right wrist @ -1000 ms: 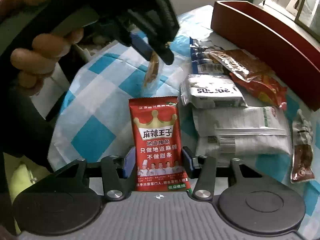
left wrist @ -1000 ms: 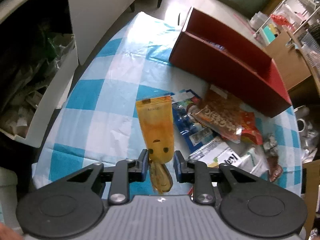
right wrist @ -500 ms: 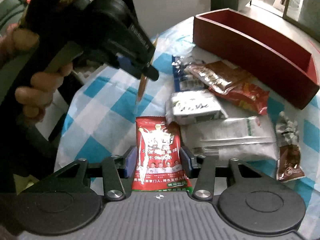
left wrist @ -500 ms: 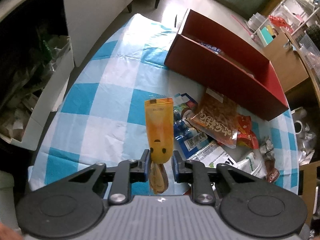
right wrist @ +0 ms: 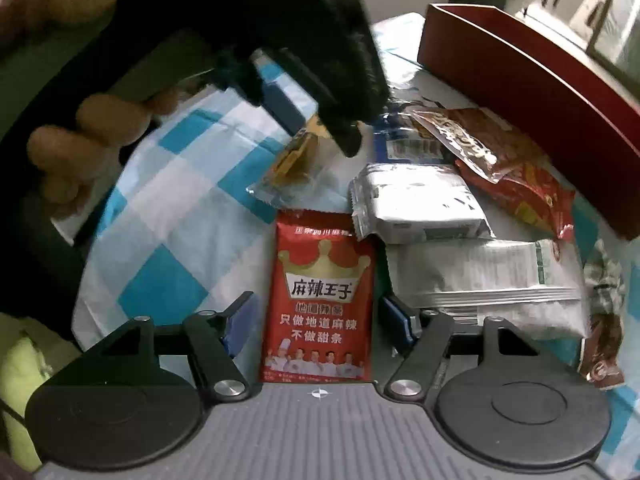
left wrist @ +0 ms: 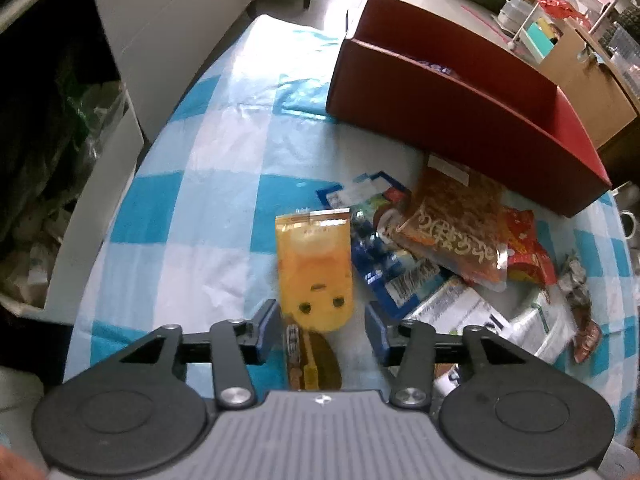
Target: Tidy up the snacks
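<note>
My left gripper [left wrist: 320,328] is open, its jaws spread wide of an orange snack pouch [left wrist: 316,264] with a face on it. The pouch is blurred and lies at the checked cloth, also seen in the right wrist view [right wrist: 296,168] under the left gripper [right wrist: 320,128]. My right gripper [right wrist: 320,320] is open around a red spicy-strip packet [right wrist: 324,296] that lies flat on the table; its jaws stand clear of the packet's sides. A long red box [left wrist: 460,92] stands at the back.
A pile of snacks lies right of the pouch: a blue packet [left wrist: 384,256], a brown noodle-snack bag [left wrist: 456,228], a red bag [left wrist: 528,248], white packets [right wrist: 420,200] [right wrist: 488,276], and a small dark wrapper [right wrist: 604,312]. The blue-checked tablecloth [left wrist: 192,200] ends at the left, beside white furniture.
My left gripper has opened and let go of the orange pouch, which has dropped to the table. My right gripper's jaws have spread a little and moved closer to the red packet.
</note>
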### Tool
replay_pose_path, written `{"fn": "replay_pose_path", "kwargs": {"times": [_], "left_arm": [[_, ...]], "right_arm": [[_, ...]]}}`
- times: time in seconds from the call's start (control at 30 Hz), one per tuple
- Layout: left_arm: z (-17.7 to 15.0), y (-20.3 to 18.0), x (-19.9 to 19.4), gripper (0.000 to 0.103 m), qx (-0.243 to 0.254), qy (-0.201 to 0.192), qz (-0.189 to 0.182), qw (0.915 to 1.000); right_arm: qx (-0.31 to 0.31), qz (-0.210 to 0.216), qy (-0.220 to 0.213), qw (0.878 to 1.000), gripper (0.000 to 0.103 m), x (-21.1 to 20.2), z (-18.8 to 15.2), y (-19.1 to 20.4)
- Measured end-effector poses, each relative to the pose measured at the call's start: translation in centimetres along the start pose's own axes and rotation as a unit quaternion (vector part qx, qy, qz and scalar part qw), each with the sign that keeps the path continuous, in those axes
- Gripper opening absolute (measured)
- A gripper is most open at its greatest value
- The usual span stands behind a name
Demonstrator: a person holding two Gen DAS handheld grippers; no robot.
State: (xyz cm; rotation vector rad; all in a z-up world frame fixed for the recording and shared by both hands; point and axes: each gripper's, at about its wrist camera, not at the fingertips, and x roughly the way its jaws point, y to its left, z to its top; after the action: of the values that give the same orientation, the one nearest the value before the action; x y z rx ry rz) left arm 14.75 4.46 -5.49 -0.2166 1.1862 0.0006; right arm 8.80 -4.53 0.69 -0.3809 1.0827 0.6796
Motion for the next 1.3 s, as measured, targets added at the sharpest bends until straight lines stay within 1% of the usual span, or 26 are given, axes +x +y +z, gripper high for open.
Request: {"fn": "replay_pose_path", "kwargs": {"times": [0.03, 0.07, 0.1, 0.17, 0.3, 0.33, 0.4, 0.5, 0.73, 0.8, 0.93, 1.0, 1.07, 1.17, 1.3], "left_arm": [[0.2, -0.4, 0.2, 0.041, 0.012, -0.003, 0.010, 0.9999], [0.2, -0.7, 0.3, 0.038, 0.018, -0.006, 0.020, 0.9996], [0.2, -1.1, 0.2, 0.031, 0.028, -0.010, 0.035, 0.9989], [-0.1, -1.5, 0.1, 0.028, 0.046, -0.012, 0.047, 0.9978], [-0.7, -0.6, -0.8, 0.025, 0.027, 0.000, 0.016, 0.9995], [-0.8, -0.5, -1.1, 0.025, 0.025, -0.001, 0.014, 0.9996], [-1.0, -0.4, -1.7, 0.025, 0.027, -0.008, 0.014, 0.9995], [-1.2, 0.0, -2.8, 0.025, 0.022, -0.014, -0.005, 0.9996], [-0.9, 0.9, -4.5, 0.025, 0.010, -0.034, -0.027, 0.9990], [-1.0, 1.1, -4.6, 0.025, 0.011, -0.032, -0.026, 0.9991], [-1.2, 1.9, -4.5, 0.025, 0.001, -0.024, -0.036, 0.9991], [-1.1, 2.2, -4.6, 0.025, -0.004, -0.025, -0.038, 0.9990], [-1.0, 2.2, -4.9, 0.025, -0.006, -0.027, -0.042, 0.9987], [-1.0, 2.1, -5.6, 0.025, -0.005, -0.033, -0.057, 0.9978], [-0.8, 2.5, -6.4, 0.025, -0.011, -0.043, -0.067, 0.9967]], "right_arm": [[0.001, 0.000, 0.001, 1.000, 0.067, 0.0, 0.1, -0.1], [0.005, 0.002, 0.003, 1.000, 0.062, -0.1, 0.2, -0.2], [0.011, 0.006, 0.006, 1.000, 0.060, -0.2, 0.3, -0.4], [0.019, 0.011, 0.006, 1.000, 0.058, -0.3, 0.4, -0.8], [0.042, 0.030, 0.007, 0.999, 0.055, -1.0, 0.0, -1.6], [0.044, 0.030, 0.005, 0.999, 0.055, -1.2, -0.1, -1.7], [0.051, 0.037, 0.002, 0.998, 0.055, -1.5, -0.3, -1.7], [0.059, 0.048, -0.007, 0.997, 0.055, -2.3, -0.5, -1.9], [0.085, 0.062, -0.038, 0.994, 0.054, -4.5, -0.1, -2.8], [0.089, 0.062, -0.037, 0.993, 0.053, -4.4, -0.1, -3.0], [0.085, 0.064, -0.024, 0.994, 0.053, -3.9, -0.6, -2.5], [0.077, 0.051, -0.021, 0.996, 0.053, -3.9, -0.9, -2.3], [0.080, 0.056, -0.018, 0.995, 0.053, -3.7, -1.0, -2.2], [0.084, 0.061, -0.029, 0.994, 0.053, -4.4, -0.8, -2.2], [0.119, 0.078, -0.058, 0.988, 0.053, -5.9, -0.4, -3.5]]}}
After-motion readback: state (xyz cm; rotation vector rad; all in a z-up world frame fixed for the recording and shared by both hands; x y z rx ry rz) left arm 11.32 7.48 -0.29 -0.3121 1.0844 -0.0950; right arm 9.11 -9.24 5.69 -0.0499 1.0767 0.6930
